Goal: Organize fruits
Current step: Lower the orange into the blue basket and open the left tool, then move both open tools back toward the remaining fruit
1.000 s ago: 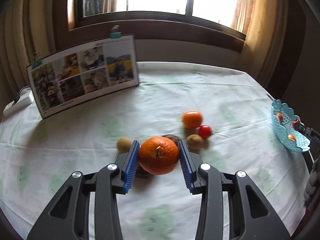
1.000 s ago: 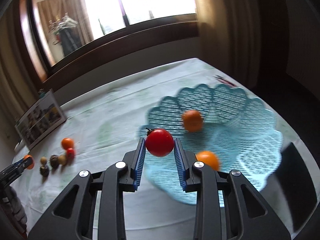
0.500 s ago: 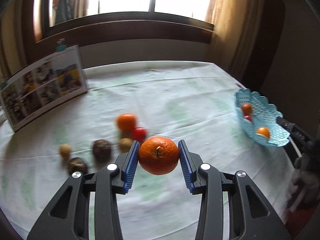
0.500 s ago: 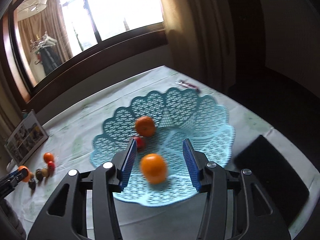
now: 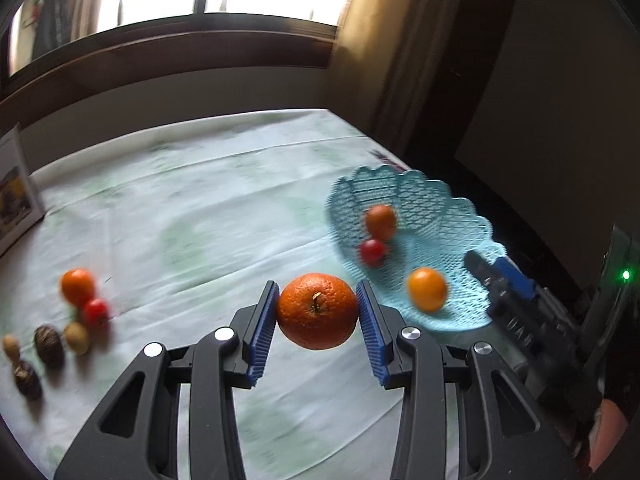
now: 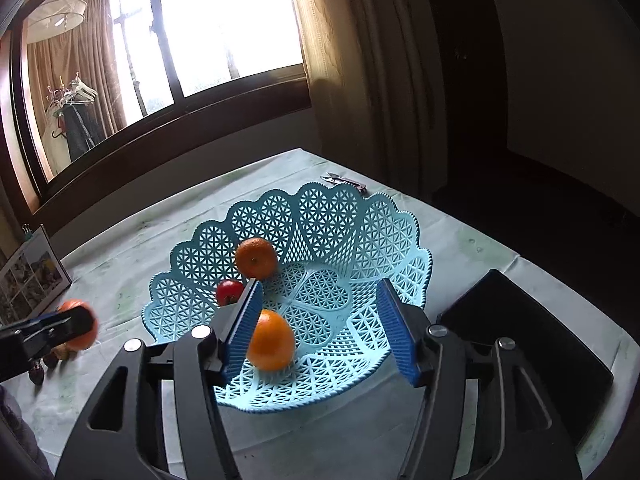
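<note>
A large orange [image 5: 317,311] sits clamped between the blue pads of the left tool [image 5: 318,320], held above the table [image 5: 200,200] just short of the pale blue lattice basket [image 6: 400,232]. The right tool [image 6: 320,328] hangs over the basket with its fingers apart and nothing between them. Three fruits lie in the basket: two oranges [image 6: 256,258] and a red tomato [image 6: 229,291]. A cluster of small fruits [image 5: 78,286] remains on the cloth at the left, so the sorting appears roughly half done. No legible brand or writing shows; the propped photo board [image 6: 32,280] is too small to read.
</note>
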`<action>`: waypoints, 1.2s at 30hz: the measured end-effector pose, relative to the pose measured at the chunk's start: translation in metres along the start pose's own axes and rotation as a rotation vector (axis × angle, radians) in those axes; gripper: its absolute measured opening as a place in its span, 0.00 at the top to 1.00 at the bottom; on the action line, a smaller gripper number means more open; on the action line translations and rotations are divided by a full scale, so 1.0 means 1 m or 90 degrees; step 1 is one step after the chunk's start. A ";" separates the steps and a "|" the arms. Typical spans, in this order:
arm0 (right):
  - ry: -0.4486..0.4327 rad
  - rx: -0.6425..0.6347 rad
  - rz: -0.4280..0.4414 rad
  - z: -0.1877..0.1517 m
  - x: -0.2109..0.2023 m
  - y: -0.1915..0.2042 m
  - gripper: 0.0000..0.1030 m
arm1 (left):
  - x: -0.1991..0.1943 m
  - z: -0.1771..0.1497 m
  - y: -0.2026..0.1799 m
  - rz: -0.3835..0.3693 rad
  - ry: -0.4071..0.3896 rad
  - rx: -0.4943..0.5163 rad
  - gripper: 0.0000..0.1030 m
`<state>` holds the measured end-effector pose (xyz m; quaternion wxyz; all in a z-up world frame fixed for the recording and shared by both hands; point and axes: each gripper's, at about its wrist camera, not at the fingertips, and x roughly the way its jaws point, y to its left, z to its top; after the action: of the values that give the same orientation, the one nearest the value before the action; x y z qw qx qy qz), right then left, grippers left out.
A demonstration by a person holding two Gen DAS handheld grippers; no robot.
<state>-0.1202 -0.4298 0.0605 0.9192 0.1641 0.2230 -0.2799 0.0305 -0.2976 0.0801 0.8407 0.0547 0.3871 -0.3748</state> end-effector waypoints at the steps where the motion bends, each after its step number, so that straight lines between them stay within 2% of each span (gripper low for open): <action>1: -0.003 0.002 -0.001 0.000 0.000 0.000 0.41 | 0.004 0.003 -0.004 -0.005 0.000 0.005 0.61; 9: -0.040 0.026 -0.024 0.000 -0.008 -0.007 0.41 | 0.034 0.017 -0.034 -0.042 0.006 0.033 0.60; 11: -0.046 0.028 -0.027 0.000 -0.010 -0.008 0.41 | 0.038 0.017 -0.034 -0.051 0.012 0.024 0.56; 12: -0.050 0.028 -0.030 -0.001 -0.010 -0.008 0.41 | 0.038 0.017 -0.032 -0.057 0.014 0.013 0.41; 13: -0.052 0.029 -0.031 -0.001 -0.011 -0.008 0.41 | 0.038 0.017 -0.030 -0.056 0.010 0.006 0.20; 15: -0.054 0.034 -0.032 -0.001 -0.011 -0.010 0.38 | 0.031 0.017 -0.023 -0.047 -0.016 -0.010 0.12; 16: -0.055 0.036 -0.032 -0.001 -0.011 -0.011 0.33 | 0.029 0.017 -0.020 -0.037 -0.022 -0.013 0.12; 18: -0.058 0.036 -0.034 -0.001 -0.012 -0.011 0.31 | 0.027 0.017 -0.013 -0.011 -0.024 -0.012 0.11; 26: -0.075 0.021 -0.042 -0.002 -0.017 -0.006 0.31 | 0.005 0.007 0.014 0.050 -0.046 -0.026 0.11; 32: -0.075 -0.020 -0.050 0.000 -0.016 0.009 0.31 | -0.020 -0.005 0.036 0.101 -0.061 -0.034 0.11; 35: -0.079 -0.022 -0.035 0.005 -0.022 0.019 0.31 | -0.035 -0.012 0.050 0.140 -0.067 -0.038 0.11; 36: -0.080 -0.018 -0.026 0.007 -0.024 0.022 0.27 | -0.041 -0.015 0.056 0.157 -0.071 -0.042 0.11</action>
<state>-0.1229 -0.4050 0.0827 0.9277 0.1287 0.1717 -0.3054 0.0423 -0.2279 0.0870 0.9019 0.0536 0.3423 -0.2580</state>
